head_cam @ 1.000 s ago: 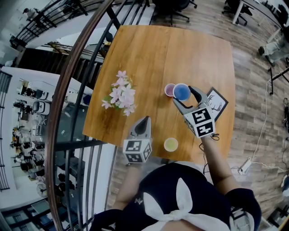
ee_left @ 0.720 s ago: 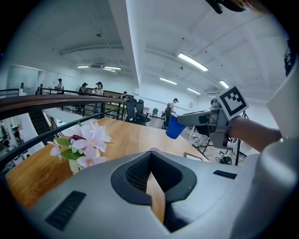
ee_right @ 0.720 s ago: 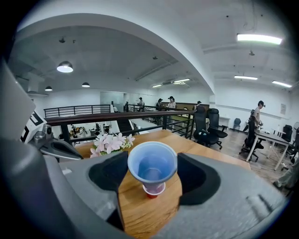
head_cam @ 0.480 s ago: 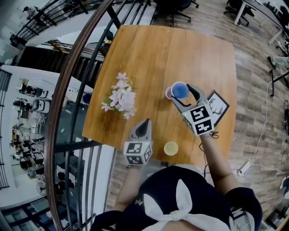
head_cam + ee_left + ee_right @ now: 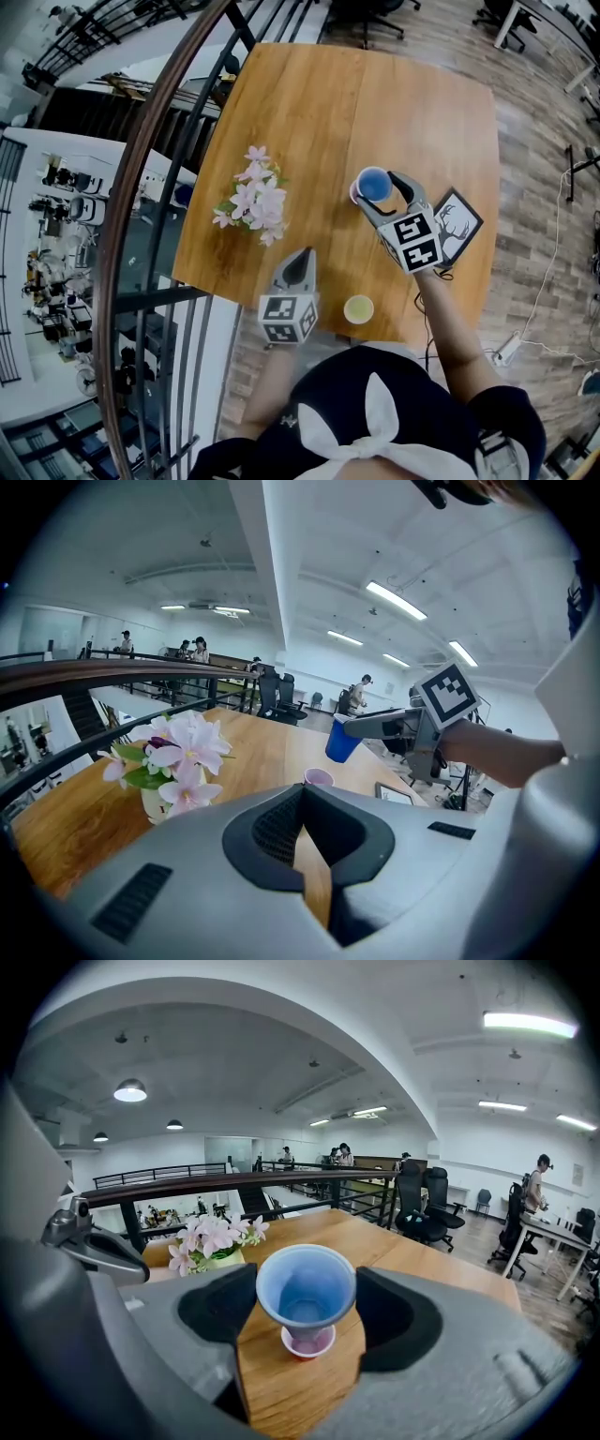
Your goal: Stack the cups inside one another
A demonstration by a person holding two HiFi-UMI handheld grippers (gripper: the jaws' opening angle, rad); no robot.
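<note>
The right gripper (image 5: 380, 194) has its jaws part-way open and pressed to either side of a blue cup (image 5: 374, 185), holding it just under the rim. The left gripper (image 5: 302, 256) hangs over the near edge of the table with its jaws drawn together. Only a thin sliver of wood shows between the pads, and nothing is held.

The wooden table (image 5: 309, 112) is broad, honey-coloured and mostly bare. A curved dark railing (image 5: 141, 169) runs along its left side. Near that left edge stands a small pot of pale pink flowers (image 5: 251, 199) with green leaves. On the right side, close to the edge and just beside the right gripper's marker cube, lies a dark-framed picture (image 5: 459, 223) of a deer.

The blue cup is the largest of the three cups. It is a plain tapered beaker, wide at the mouth and narrow at the base, empty, and paler blue inside. In the left gripper view it is lifted clear of the table and leans slightly. The pink cup (image 5: 307, 1343) stands upright on the wood right beneath it. The two are apart, though from the right gripper's camera the blue base covers most of the pink mouth, leaving only a rim of pink showing. A pale yellow cup (image 5: 358, 308) stands alone near the front edge, well apart from the other two — between the two grippers, open end up and empty.
</note>
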